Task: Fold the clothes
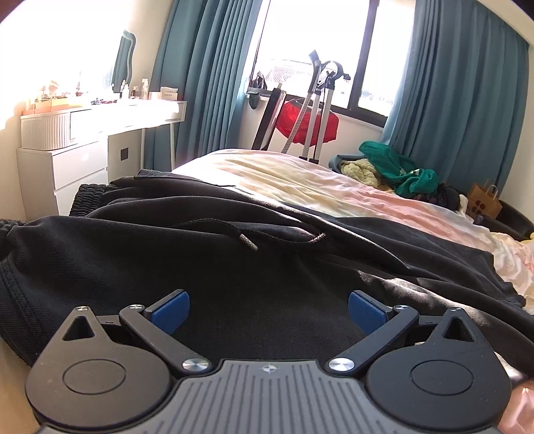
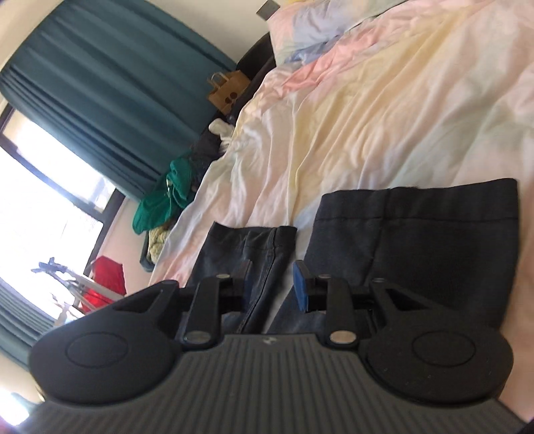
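Black drawstring trousers (image 1: 233,267) lie spread on the pastel bedsheet (image 1: 300,180). Their elastic waistband (image 1: 90,193) is at the left, and the cord with a metal tip (image 1: 248,242) lies across the top. My left gripper (image 1: 268,312) hovers low over the waist area, jaws wide open, with nothing between the blue pads (image 1: 170,312). The right wrist view shows the two leg ends flat on the sheet, a narrower one (image 2: 253,240) and a wider one (image 2: 417,240). My right gripper (image 2: 273,283) is above the gap between them, slightly open. The narrow leg's edge lies under the gap, unpinched.
A pile of green and yellow clothes (image 1: 397,170) sits at the bed's far corner beside a brown paper bag (image 1: 484,200). A white dresser (image 1: 83,150) stands to the left. A metal stand with a red item (image 1: 307,123) is by the window. Pillows (image 2: 300,30) lie at the bed's head.
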The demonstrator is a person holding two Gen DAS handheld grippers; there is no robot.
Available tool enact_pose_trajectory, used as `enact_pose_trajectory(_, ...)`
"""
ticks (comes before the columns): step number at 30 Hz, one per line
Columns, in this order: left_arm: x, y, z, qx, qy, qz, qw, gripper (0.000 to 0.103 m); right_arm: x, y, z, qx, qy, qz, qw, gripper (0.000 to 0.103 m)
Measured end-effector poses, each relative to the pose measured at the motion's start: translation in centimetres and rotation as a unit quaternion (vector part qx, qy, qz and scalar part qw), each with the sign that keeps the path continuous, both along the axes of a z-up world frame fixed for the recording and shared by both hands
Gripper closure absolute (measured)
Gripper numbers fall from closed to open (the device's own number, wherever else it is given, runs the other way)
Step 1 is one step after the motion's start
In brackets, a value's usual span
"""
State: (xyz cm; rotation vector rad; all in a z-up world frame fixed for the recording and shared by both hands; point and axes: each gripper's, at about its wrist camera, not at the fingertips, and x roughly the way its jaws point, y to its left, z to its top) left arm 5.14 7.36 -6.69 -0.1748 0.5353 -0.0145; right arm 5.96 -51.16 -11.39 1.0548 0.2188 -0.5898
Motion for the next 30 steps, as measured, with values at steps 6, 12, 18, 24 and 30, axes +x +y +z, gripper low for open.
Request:
enact_pose_trajectory(6,-1.6,1.4,0.6,-0.043,0.024,0.009,0.9988,0.000,-8.4,0.5,0.7,0.066,0.011,-0.154,0.986,0.031)
enact_pose_trajectory(12,-3.8,3.8,1.9,-0.038,0.025,0.049,0.9978,0.000,-10.2,-0.3,-3.8,0.190,0.066,-0.166,0.965,0.032)
enact_pose_trajectory(18,-6.2,7.6,4.6,-0.041,0.029,0.080,0.9955,0.000,-7.1,-0.7,-4.1,0.132,0.106,-0.081,0.982,0.083)
enact_pose_trajectory(24,-7.3,9.2,6.3,0.038,0.025,0.079,0.9959,0.000,-6.0,0.0,-1.6,0.055,0.078,-0.055,0.994,0.096)
enact_pose_trajectory(30,-8.0,11.7,7.1,0.044,0.013,0.096,0.9943,0.000,-2.6,1.0,1.3,-0.083,0.049,-0.012,0.995,0.096)
